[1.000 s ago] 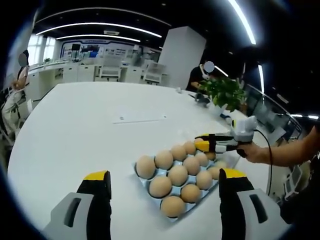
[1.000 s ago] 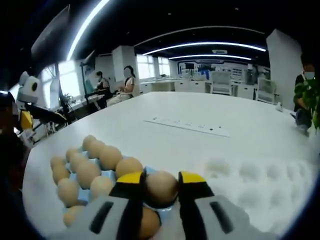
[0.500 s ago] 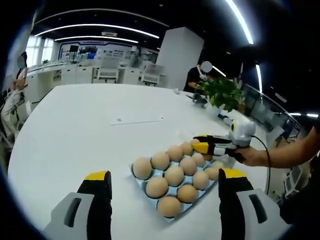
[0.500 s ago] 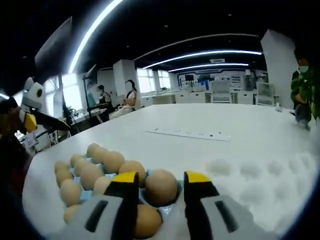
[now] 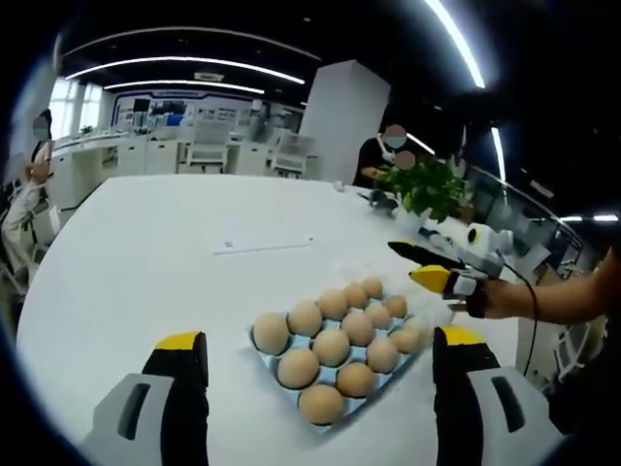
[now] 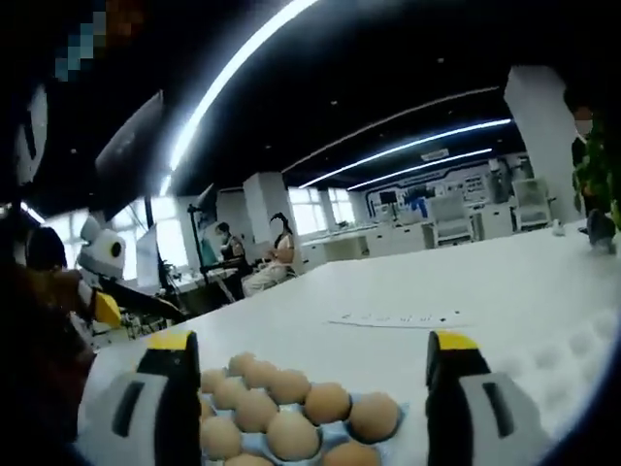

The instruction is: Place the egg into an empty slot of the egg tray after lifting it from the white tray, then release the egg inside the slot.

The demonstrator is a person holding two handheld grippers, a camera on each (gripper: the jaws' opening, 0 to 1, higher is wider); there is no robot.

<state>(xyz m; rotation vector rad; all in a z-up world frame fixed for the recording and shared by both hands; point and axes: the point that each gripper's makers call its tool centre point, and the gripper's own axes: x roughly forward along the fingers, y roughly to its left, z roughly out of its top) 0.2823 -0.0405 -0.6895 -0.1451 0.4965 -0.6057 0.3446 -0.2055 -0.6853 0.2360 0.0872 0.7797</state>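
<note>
You held the right gripper (image 6: 310,388) wide and empty above the egg tray (image 5: 335,342); the egg (image 6: 374,416) sat in its corner slot. Placing looked finished; next, withdraw clear.

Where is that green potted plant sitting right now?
In the left gripper view the potted plant stands at the table's far right edge, beyond the egg tray and above the right gripper.

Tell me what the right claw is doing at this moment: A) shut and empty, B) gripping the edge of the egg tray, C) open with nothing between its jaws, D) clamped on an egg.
C: the right claw stands wide open and empty, with the eggs sitting in the egg tray beyond it.
</note>
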